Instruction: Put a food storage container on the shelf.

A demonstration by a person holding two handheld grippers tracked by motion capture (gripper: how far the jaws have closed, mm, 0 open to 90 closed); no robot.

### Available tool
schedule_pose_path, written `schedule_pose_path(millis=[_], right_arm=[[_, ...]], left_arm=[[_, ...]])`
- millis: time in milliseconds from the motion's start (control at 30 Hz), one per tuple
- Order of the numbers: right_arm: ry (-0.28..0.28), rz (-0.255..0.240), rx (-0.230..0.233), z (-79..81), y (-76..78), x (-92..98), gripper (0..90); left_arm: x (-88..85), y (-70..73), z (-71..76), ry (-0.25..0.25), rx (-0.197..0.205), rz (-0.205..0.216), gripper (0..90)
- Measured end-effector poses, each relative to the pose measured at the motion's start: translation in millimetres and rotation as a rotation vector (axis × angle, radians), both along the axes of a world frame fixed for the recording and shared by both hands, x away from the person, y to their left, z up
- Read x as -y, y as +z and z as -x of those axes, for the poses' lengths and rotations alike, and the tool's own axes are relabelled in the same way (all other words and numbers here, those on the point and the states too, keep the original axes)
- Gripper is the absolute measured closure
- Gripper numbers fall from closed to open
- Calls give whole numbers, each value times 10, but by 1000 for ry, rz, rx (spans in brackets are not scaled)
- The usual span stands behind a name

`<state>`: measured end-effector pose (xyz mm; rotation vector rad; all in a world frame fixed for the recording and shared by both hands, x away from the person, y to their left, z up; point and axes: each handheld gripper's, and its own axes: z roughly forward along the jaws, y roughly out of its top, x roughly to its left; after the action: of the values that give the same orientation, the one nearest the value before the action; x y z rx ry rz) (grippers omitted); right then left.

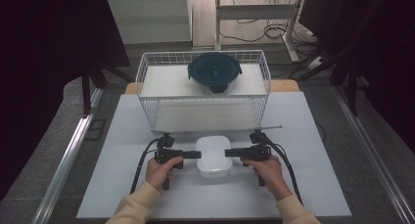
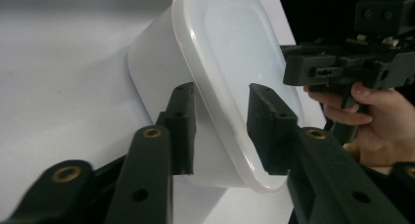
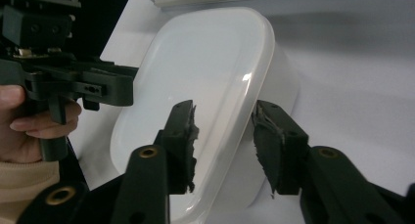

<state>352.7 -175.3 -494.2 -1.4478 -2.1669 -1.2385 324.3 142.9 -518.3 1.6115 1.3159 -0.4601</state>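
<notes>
A white lidded container [image 1: 214, 156], a rounded rectangle of smooth, slightly glossy plastic, sits on the pale table [image 1: 122, 136] near the person's edge, between the 2 grippers. The left gripper view shows what the high view cannot: the left gripper [image 2: 220, 128] has its 2 black jaws spread, 1 on each side of the lid's rim, though contact is hard to judge. Likewise the right gripper [image 3: 222, 145] straddles the opposite rim with jaws apart; its pads [image 3: 188, 136] look torn and ragged. From above, each gripper merely meets a short side of the container, the jaws too small to read. Behind stands a white wire basket [image 1: 147, 87] holding a round, dark-lidded bowl [image 1: 214, 72], its body partly hidden by the mesh.
</notes>
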Motion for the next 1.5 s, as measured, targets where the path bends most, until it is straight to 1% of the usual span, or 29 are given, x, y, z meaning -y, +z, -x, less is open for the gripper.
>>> schedule_pose_path(millis=[67, 200, 300, 367, 600, 800, 900, 1000, 1100, 1200, 1367, 1500], right_arm=[[-12, -7, -8, 9, 9, 17, 644], [-24, -40, -30, 28, -3, 59, 678], [-21, -51, -32, 35, -3, 81, 688], [-18, -50, -29, 45, 5, 80, 691], [-15, -39, -6, 81, 46, 85, 712], [-20, -33, 27, 122, 90, 97, 746], [-16, -43, 40, 138, 118, 113, 779], [-16, -46, 45, 145, 125, 114, 782], [-9, -47, 58, 150, 131, 115, 783], [-3, -62, 71, 165, 160, 121, 786], [8, -82, 102, 208, 263, 130, 790], [17, -87, 143, 258, 382, 129, 791]], left_arm=[[-16, -9, 4, 2, -3, 17, 672], [-19, 8, 22, -2, 1, 17, 691], [-17, 18, 33, 0, 4, 21, 699], [-25, 22, 39, -8, 7, 19, 704], [-44, 61, 65, -17, 19, 39, 740], [-59, 115, 97, -21, 43, 49, 787], [-68, 144, 106, -24, 65, 39, 810], [-58, 176, 121, -31, 85, 14, 809], [-61, 198, 132, -30, 99, 14, 809], [-74, 240, 147, -32, 118, 17, 809], [-79, 375, 199, -39, 169, 2, 810], [-83, 507, 255, -40, 218, -12, 810]])
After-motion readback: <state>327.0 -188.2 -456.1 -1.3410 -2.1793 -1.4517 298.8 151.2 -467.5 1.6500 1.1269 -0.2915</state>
